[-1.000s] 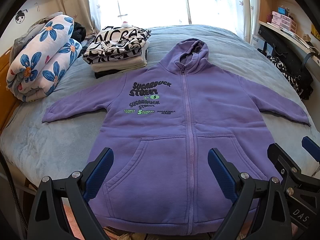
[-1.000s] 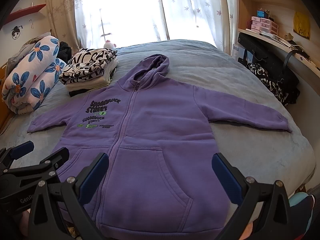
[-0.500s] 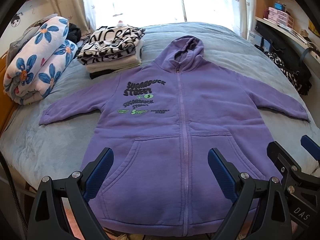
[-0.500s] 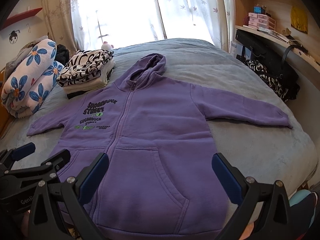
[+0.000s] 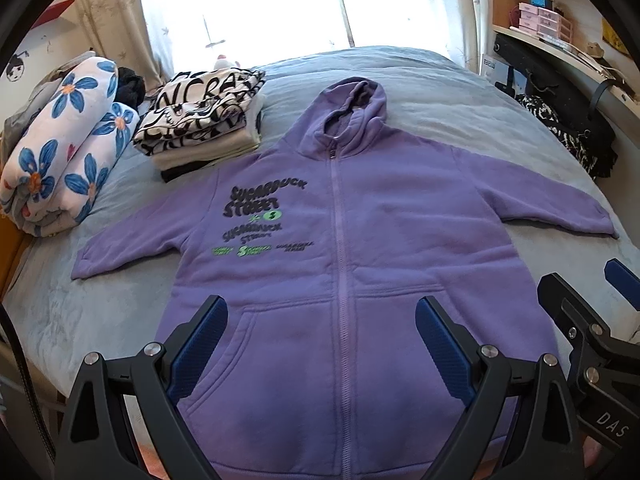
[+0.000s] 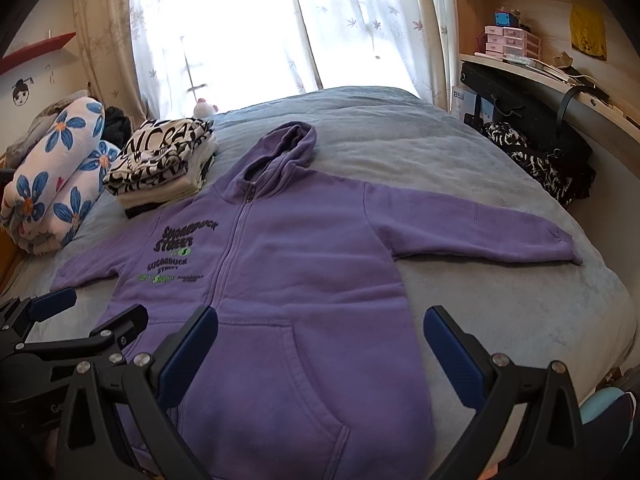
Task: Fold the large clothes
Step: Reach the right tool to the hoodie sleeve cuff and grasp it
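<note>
The purple zip hoodie point(image 5: 344, 264) lies face up at frame centre on the bed point(image 5: 460, 112), sleeves spread outward so each fold line is reachable. You hold the left gripper point(image 5: 320, 344) and the right gripper point(image 6: 320, 344) above the hem, both spread wide, gripping nothing. Folded clothes point(image 5: 200, 120) sit upper left.

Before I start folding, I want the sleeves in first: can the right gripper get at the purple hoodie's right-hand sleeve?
Probably yes: the right gripper, jaws open, sees that sleeve flat on bare bedding, uncovered.
</note>
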Demonstrator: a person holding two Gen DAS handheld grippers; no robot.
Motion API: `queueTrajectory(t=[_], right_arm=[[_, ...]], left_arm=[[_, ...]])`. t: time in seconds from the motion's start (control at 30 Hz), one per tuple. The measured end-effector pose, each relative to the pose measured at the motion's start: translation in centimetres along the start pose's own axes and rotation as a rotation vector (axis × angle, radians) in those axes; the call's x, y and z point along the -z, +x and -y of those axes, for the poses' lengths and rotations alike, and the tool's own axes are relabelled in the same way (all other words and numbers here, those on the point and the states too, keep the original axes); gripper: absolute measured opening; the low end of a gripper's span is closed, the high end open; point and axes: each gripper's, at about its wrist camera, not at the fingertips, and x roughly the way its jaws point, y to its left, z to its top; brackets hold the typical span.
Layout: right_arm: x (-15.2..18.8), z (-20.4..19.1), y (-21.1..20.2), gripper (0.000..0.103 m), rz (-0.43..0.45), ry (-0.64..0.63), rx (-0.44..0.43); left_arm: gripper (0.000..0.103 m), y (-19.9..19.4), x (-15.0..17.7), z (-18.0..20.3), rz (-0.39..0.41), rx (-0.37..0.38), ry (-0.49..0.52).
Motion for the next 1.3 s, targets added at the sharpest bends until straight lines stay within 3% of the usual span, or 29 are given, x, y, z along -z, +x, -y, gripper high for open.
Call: queueTrajectory(t=[0.5,0.67,0.93,1.13,1.3], right_arm=[[-5.5,5.5,-0.5,0.103,0.119,0.007,0.072],[-7.3,9.1,0.4,0.103,0.112,0.039,0.118],[-8.3,19.6,4.7,0.103,-0.002,0.266,0.17],[-6.3,28.2,8.8,0.103,-0.104,0.465,0.252],[-2.4,34.5,11.9,0.103,-0.201,0.684,0.22]], left_arm=[[0.094,1.0,-6.4,3.8,0.039,0.043,0.017],[0.094,1.2,-9.2,5.7,0.057,0.114,0.021],[0.094,4.4,-13.1,10.3,0.161,0.115,0.101],[0.094,9.1,-14.2,14.5,0.156,0.161,0.124],[0.094,13.4,-14.0,17.2,0.1,0.204,0.086]])
